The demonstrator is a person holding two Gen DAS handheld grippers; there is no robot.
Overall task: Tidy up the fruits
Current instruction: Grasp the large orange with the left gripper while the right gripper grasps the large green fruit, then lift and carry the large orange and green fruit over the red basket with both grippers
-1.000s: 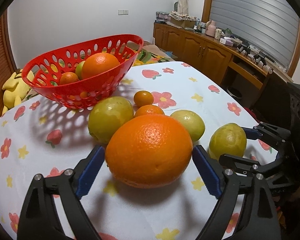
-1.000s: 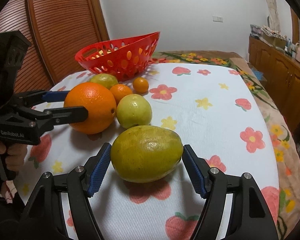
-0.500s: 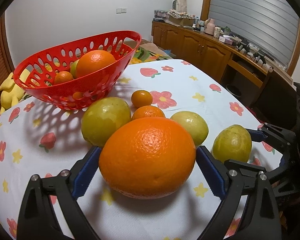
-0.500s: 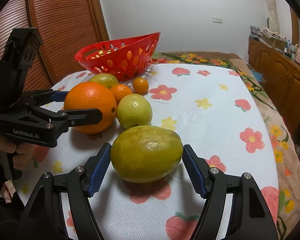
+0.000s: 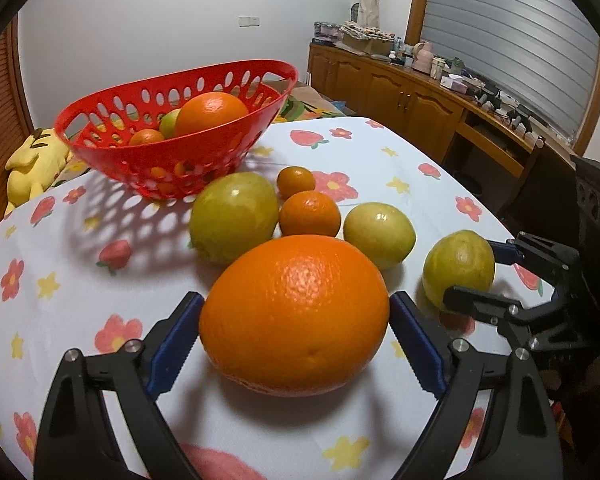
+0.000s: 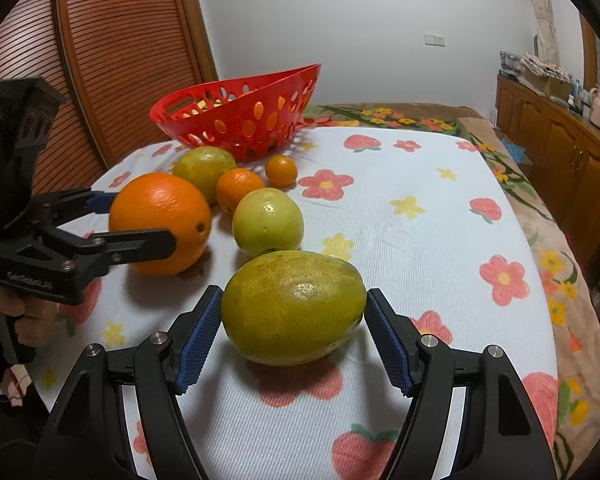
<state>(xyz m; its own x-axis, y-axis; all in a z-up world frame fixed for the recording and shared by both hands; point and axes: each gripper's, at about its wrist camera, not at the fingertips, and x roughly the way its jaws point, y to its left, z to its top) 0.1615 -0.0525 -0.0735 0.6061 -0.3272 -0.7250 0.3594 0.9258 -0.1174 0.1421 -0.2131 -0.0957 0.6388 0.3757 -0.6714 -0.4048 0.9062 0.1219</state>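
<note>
On a floral tablecloth (image 6: 440, 208), the left gripper (image 5: 294, 320) closes its blue pads against both sides of a large orange (image 5: 294, 314), which sits on the cloth. The right gripper (image 6: 294, 330) likewise clasps a green-yellow mango-like fruit (image 6: 294, 306) nearby. Between them and a red basket (image 5: 172, 156) already holding fruit lie two green fruits and two small tangerines.

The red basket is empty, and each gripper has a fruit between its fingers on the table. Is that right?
Not quite: the red basket is not empty. The left wrist view shows a big orange and smaller fruits inside it. The rest holds: the left gripper has a large orange between its fingers, the right gripper a green fruit.
</note>
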